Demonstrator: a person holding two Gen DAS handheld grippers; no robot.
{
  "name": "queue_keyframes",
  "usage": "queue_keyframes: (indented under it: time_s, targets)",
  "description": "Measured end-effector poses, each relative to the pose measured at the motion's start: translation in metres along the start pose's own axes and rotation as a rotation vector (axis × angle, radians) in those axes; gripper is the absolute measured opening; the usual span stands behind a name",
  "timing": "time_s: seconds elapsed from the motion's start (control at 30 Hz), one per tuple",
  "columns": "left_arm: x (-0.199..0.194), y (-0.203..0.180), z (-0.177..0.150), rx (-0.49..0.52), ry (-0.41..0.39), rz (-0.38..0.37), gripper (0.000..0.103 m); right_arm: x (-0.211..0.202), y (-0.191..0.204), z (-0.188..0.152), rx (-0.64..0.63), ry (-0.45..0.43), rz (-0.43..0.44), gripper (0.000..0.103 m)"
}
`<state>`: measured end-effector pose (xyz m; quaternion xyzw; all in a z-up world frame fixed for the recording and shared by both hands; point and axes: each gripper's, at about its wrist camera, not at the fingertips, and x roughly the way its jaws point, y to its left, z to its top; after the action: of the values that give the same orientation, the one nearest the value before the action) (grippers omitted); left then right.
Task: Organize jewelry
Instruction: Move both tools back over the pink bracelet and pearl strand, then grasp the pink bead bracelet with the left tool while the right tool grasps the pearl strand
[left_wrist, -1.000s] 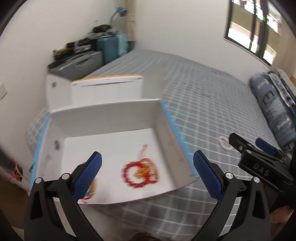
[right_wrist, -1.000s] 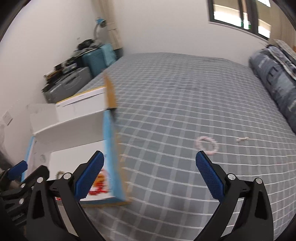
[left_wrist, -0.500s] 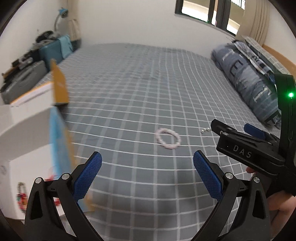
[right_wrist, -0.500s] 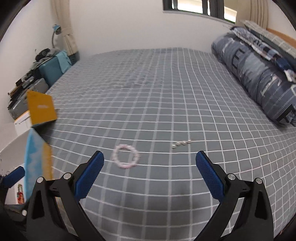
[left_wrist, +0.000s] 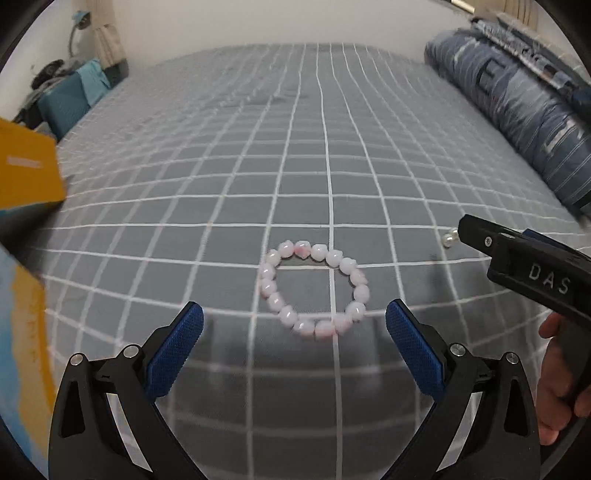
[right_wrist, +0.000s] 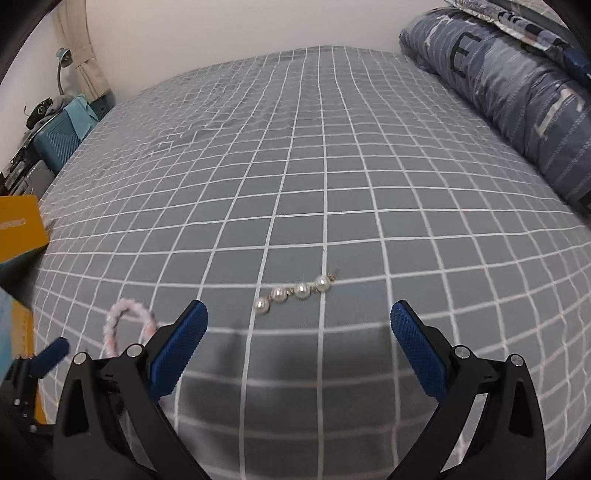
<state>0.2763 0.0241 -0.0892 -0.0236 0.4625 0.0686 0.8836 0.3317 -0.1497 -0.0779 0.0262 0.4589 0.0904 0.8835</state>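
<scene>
A pink bead bracelet (left_wrist: 314, 290) lies flat on the grey checked bedspread, just ahead of my left gripper (left_wrist: 294, 339), which is open and empty above it. It also shows in the right wrist view (right_wrist: 127, 325), partly behind the left finger. A short pearl piece (right_wrist: 293, 293) lies just ahead of my right gripper (right_wrist: 299, 338), which is open and empty. One pearl (left_wrist: 448, 240) shows beside the right gripper's body (left_wrist: 532, 273) in the left wrist view. The yellow and blue box flap (left_wrist: 26, 177) is at the left edge.
A rolled blue striped quilt (right_wrist: 517, 88) lies along the right side of the bed. A teal case (right_wrist: 59, 136) and clutter stand beside the bed at far left. The grey checked bedspread (right_wrist: 314, 166) stretches ahead to the white wall.
Both grippers have swung right, away from the box, and dropped closer to the bed. The bracelet now sits between the left fingers and the pearl piece ahead of the right.
</scene>
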Motion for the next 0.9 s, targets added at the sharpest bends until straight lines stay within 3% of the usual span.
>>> queue_keyframes:
  time_s: [0.2, 0.33, 0.5, 0.67, 0.73, 0.8, 0.83, 0.9]
  targets:
    - [0.032, 0.003, 0.007, -0.020, 0.040, -0.033, 0.097, 0.029, 0.001, 0.003, -0.005, 0.059, 0.026, 0.095]
    - [0.036, 0.002, 0.005, -0.021, 0.026, -0.030, 0.096, 0.035, -0.003, 0.003, 0.009, 0.071, 0.017, 0.082]
    - [0.034, 0.011, 0.004, -0.063, 0.029, -0.030, 0.071, 0.036, -0.007, 0.005, 0.019, 0.069, -0.010, 0.064]
    - [0.031, 0.013, 0.003, -0.043, 0.046, 0.009, 0.055, 0.035, -0.013, 0.004, 0.044, 0.062, -0.030, 0.043]
    - [0.030, 0.012, 0.002, -0.039, 0.046, 0.010, 0.044, 0.035, -0.015, 0.006, 0.048, 0.061, -0.039, 0.035]
    - [0.028, 0.013, 0.002, -0.041, 0.044, 0.011, 0.021, 0.035, -0.016, 0.006, 0.042, 0.055, -0.050, 0.022]
    - [0.026, 0.014, 0.002, -0.042, 0.042, 0.005, 0.020, 0.035, -0.017, 0.006, 0.044, 0.051, -0.048, 0.012]
    - [0.024, 0.013, 0.001, -0.020, 0.030, 0.010, 0.020, 0.033, -0.019, 0.006, 0.059, 0.039, -0.034, 0.012]
